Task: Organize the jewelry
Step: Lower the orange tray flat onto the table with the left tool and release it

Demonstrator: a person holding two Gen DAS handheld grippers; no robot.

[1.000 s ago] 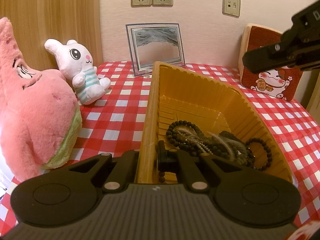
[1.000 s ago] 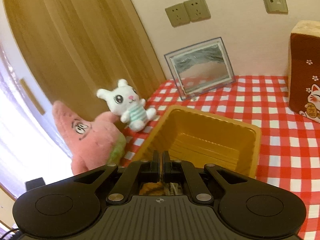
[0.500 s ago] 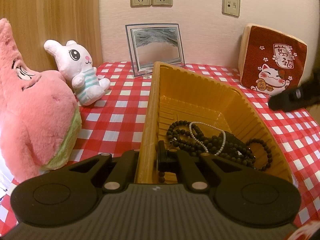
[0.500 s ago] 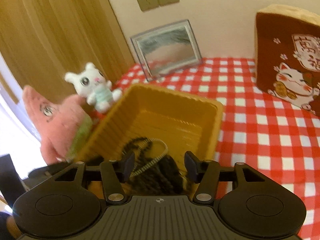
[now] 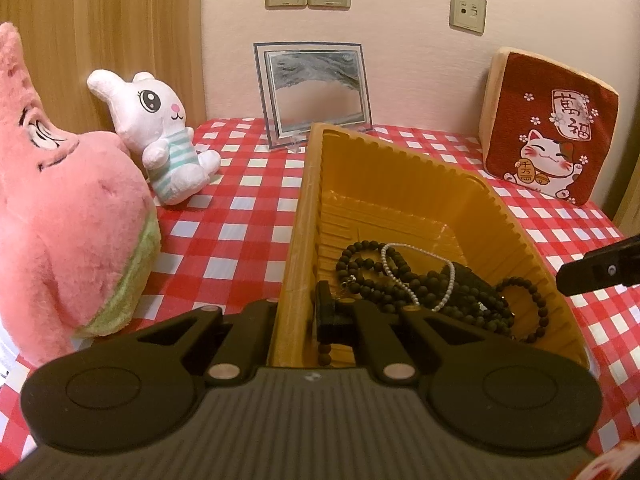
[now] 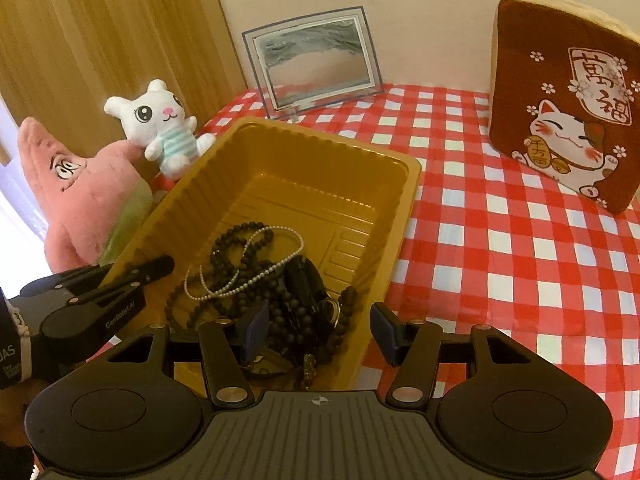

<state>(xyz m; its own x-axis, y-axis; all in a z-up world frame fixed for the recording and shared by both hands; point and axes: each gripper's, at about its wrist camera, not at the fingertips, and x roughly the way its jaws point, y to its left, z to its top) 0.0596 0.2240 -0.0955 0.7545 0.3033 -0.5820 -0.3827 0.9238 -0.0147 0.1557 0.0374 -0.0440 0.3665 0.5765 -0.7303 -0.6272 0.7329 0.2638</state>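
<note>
Two grippers are working: left gripper [image 5: 296, 312] is pinching the yellow tray [image 6: 404, 184] wall, steadying it. Right gripper [image 6: 316, 330], jaws wide, is hovering over the necklaces [image 6: 256, 268]; probably fetching more next.

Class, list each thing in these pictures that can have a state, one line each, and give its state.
Left tongs: shut on the tray's left wall.
Right tongs: open, empty.
Yellow tray: upright, holding jewelry.
Black bead strands: tangled in tray.
Pearl strand: draped over the beads.
Sand picture: standing upright.
</note>
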